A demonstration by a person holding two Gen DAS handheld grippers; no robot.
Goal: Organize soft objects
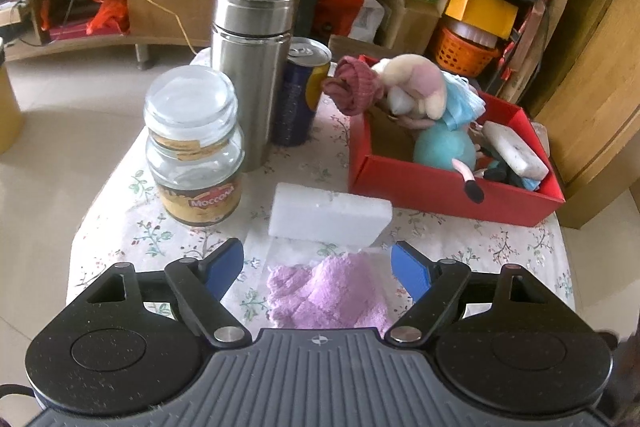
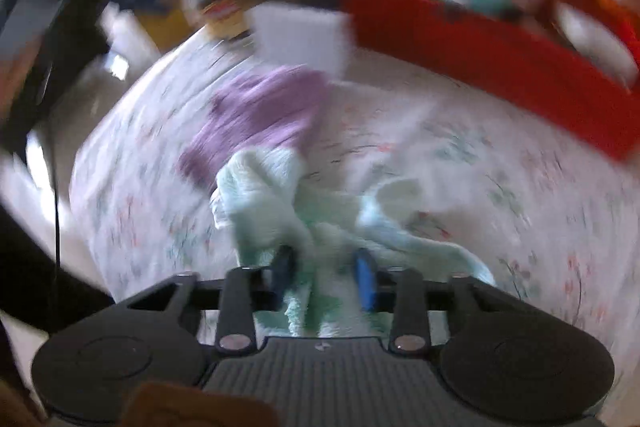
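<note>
Now we are working over a small table [image 1: 120,223] under a floral cloth, its rounded near edge curving away on both sides. Taking up the far right corner, the red box [image 1: 440,187] is sitting with its long wall toward us and is already holding a plush toy [image 1: 424,87], a maroon cloth [image 1: 354,83] draped over its left rim, and a pale sponge [image 1: 516,151]. Along the far left, a steel flask [image 1: 252,67], a blue can [image 1: 300,99] and a glass jar [image 1: 192,147] are standing close together, leaving the middle strip of cloth free for moving. A white foam block [image 1: 328,219] is lying just in front of the box's near wall.

We are holding our left gripper [image 1: 320,271] with its blue fingers spread wide on either side of the purple towel [image 1: 328,291], touching nothing. Our right gripper [image 2: 325,277] is clamping a pale green towel [image 2: 272,195] between its fingers, near the table's front edge; the right wrist view is badly blurred. The purple towel is lying just beyond the green one, apart from the box.
</note>
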